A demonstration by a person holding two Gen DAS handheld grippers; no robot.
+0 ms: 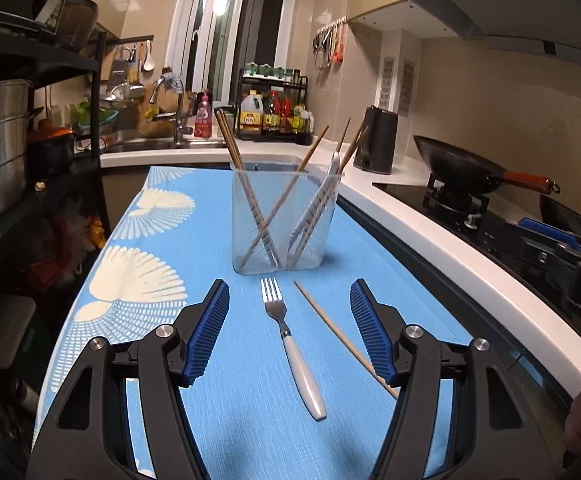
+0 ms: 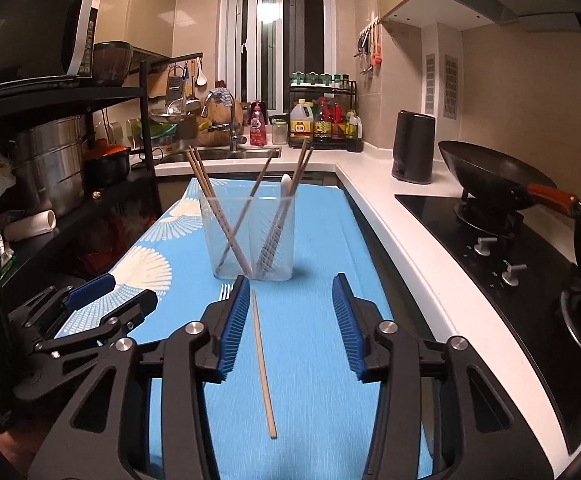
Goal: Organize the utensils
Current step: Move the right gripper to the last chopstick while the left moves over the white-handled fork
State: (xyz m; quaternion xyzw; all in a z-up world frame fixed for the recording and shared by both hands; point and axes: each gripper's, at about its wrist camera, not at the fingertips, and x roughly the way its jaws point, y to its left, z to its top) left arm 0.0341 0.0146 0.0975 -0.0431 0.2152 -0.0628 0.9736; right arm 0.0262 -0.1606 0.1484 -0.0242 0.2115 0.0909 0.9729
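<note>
A clear plastic holder [image 1: 284, 220] stands on the blue mat [image 1: 162, 248] and holds several wooden chopsticks and a white-handled utensil. A fork [image 1: 294, 344] with a white handle lies on the mat, tines toward the holder, between the fingers of my open left gripper [image 1: 288, 300]. A single chopstick [image 1: 342, 332] lies just right of it. In the right wrist view the holder [image 2: 250, 236] stands ahead, and the chopstick [image 2: 262, 360] lies between the fingers of my open, empty right gripper [image 2: 290, 300]. The fork tines [image 2: 225, 292] peek out left of it.
A white counter [image 1: 430, 232] runs along the right with a stove and a wok [image 2: 490, 184]. A black kettle [image 2: 412, 148] stands at the corner. A sink [image 2: 226, 152] and bottle rack lie behind. A dark shelf [image 2: 50, 152] with pots stands left. The left gripper [image 2: 78, 320] shows at lower left.
</note>
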